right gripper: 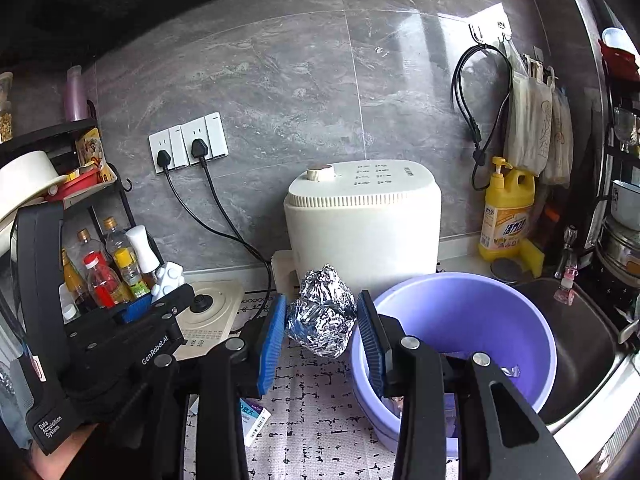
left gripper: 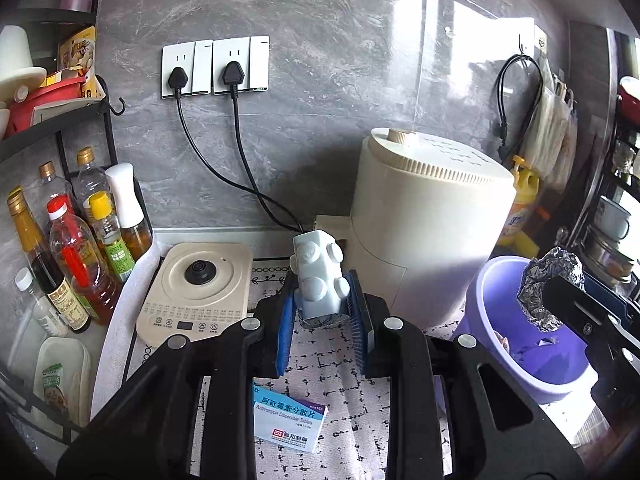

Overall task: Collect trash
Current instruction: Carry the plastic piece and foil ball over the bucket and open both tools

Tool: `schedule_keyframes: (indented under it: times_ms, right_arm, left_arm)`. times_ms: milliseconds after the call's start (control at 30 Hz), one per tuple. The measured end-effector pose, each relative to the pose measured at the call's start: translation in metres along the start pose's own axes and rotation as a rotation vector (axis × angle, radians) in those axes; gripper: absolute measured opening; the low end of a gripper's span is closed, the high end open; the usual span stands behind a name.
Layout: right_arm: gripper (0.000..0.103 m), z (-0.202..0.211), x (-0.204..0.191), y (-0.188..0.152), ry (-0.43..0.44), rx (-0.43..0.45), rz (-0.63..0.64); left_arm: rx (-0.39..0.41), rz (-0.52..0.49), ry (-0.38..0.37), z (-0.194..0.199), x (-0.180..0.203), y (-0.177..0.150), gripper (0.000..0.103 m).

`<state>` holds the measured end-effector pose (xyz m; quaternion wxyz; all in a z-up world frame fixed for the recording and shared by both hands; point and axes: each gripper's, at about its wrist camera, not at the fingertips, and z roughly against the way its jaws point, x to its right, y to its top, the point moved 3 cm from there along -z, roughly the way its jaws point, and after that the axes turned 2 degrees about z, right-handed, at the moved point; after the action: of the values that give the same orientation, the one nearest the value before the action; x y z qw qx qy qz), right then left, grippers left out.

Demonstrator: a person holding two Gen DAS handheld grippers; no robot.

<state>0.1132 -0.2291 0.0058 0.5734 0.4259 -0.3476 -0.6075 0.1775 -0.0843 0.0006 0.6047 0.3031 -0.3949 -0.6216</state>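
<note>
Reaching forward above the patterned counter mat (left gripper: 340,364), the left gripper (left gripper: 322,304) clamps one pale blue plastic bottle with round knobs (left gripper: 318,276) between its blue pads, the bottle standing upright and lifted clear of the mat. To its right, the right gripper (right gripper: 322,320) points toward the wall at the same level, its jaws clenched on one crumpled ball of silver foil (right gripper: 322,310), held just beside the rim of the single lilac plastic bin (right gripper: 480,312). One blue-and-white medicine box (left gripper: 290,420) lies flat on the mat under the left gripper. One cream air fryer (right gripper: 360,220) stands behind, and two black plugs (left gripper: 204,74) sit in the wall sockets.
</note>
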Motion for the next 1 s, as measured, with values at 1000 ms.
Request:
schedule_keyframes:
  times_ms: [1000]
  right_arm:
    - [0.071, 0.055, 0.129, -0.026, -0.333, 0.01, -0.182]
  left_arm:
    - [-0.031, -0.149, -0.302, -0.017, 0.14, -0.006, 0.024]
